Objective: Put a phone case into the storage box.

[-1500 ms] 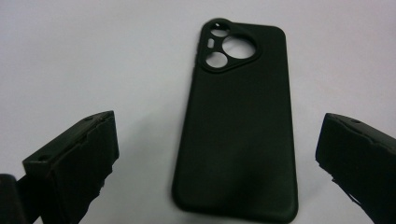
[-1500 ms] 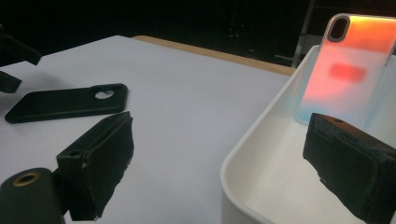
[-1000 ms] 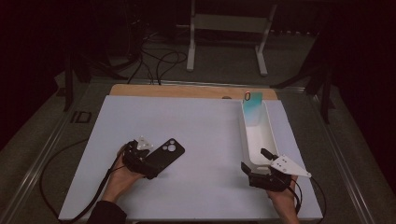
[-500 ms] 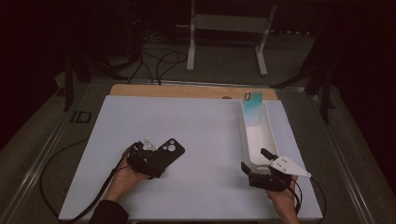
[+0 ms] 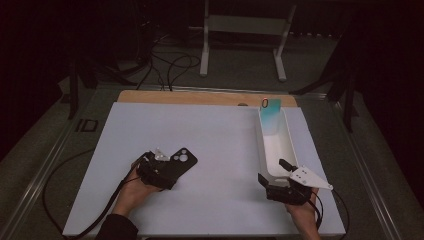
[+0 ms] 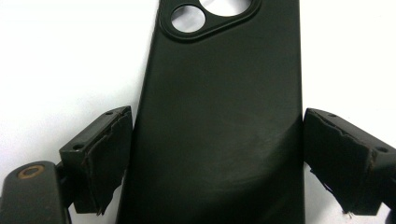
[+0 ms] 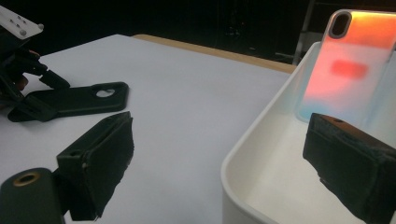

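1. The left gripper has moved in over the black phone case since a second ago; the case now lies flat between its wide-open jaws, both pads just clear of its edges. Closing on it looks like the next step.
2. The right gripper stays put, jaws wide and empty, straddling the near wall of the white tray.
3. Ahead of it, a translucent iridescent case leans upright against the tray's far end.

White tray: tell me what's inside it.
In the white tray, an iridescent phone case leans upright against the far end. The right gripper straddles the near rim, hiding that corner.
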A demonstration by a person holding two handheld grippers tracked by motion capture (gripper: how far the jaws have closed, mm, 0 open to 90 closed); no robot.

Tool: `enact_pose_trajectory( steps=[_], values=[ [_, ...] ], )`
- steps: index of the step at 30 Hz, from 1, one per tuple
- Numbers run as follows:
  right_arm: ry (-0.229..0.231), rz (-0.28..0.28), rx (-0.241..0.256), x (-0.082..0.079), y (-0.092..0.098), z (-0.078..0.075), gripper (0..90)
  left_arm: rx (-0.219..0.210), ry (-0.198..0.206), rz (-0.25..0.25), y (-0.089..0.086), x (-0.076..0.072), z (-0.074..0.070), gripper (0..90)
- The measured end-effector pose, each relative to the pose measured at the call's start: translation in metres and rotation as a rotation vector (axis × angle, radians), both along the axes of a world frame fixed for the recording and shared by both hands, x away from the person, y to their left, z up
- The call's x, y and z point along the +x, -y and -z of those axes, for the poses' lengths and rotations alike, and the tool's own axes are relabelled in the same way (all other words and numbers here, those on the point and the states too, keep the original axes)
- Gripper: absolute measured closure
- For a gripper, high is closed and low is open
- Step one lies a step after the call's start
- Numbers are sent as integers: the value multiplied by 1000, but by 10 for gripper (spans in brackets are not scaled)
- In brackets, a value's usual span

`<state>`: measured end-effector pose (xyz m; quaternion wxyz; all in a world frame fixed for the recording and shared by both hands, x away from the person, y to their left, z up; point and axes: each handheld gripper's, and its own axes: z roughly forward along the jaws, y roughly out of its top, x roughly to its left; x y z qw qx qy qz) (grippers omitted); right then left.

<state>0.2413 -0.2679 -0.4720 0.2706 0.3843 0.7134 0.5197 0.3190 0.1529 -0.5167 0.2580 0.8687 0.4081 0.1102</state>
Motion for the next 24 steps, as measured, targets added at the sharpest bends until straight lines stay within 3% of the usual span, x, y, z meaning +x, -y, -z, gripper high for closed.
enact_pose_trajectory(
  steps=[6, 15, 24],
  values=[
    [-5, 1, 5, 0, 0, -1, 87, 0, 1, -10, 1, -1, -1, 146],
    [-16, 6, 28, 3, 4, -2, 87, -81, 6, -50, -7, -1, -3, 164],
    [-46, 0, 36, 6, 5, -6, 87, -128, 82, -56, -9, -9, -21, 164]
  ],
)
